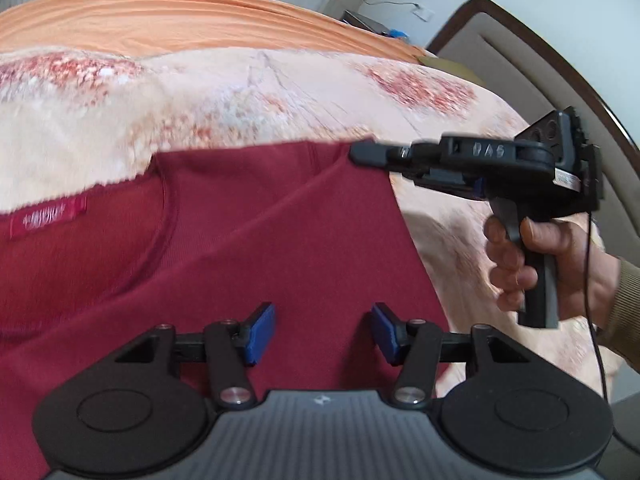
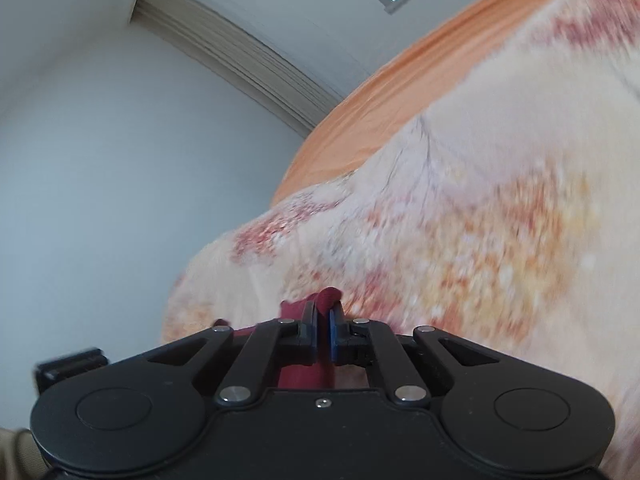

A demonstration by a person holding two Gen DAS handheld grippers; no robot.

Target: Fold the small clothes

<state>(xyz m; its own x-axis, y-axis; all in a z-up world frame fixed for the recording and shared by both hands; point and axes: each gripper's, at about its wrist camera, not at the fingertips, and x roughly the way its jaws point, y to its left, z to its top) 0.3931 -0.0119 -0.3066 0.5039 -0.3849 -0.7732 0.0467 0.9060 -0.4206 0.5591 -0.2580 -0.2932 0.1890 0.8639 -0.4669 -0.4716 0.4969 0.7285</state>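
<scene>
A dark red shirt (image 1: 248,248) lies spread on a floral blanket, its neckline and red label (image 1: 48,221) at the left. My left gripper (image 1: 323,334) is open, its blue pads (image 1: 262,330) hovering over the shirt's middle. My right gripper (image 1: 362,152) is shut on the shirt's top right corner and pulls the cloth taut. In the right wrist view the right gripper (image 2: 323,330) pinches a bunched bit of red cloth (image 2: 329,298) between its blue pads.
The floral blanket (image 1: 248,92) covers a bed with an orange sheet (image 1: 160,28) behind it. A padded headboard (image 1: 520,48) stands at the right. A wall and curtain (image 2: 256,64) are to the left in the right wrist view.
</scene>
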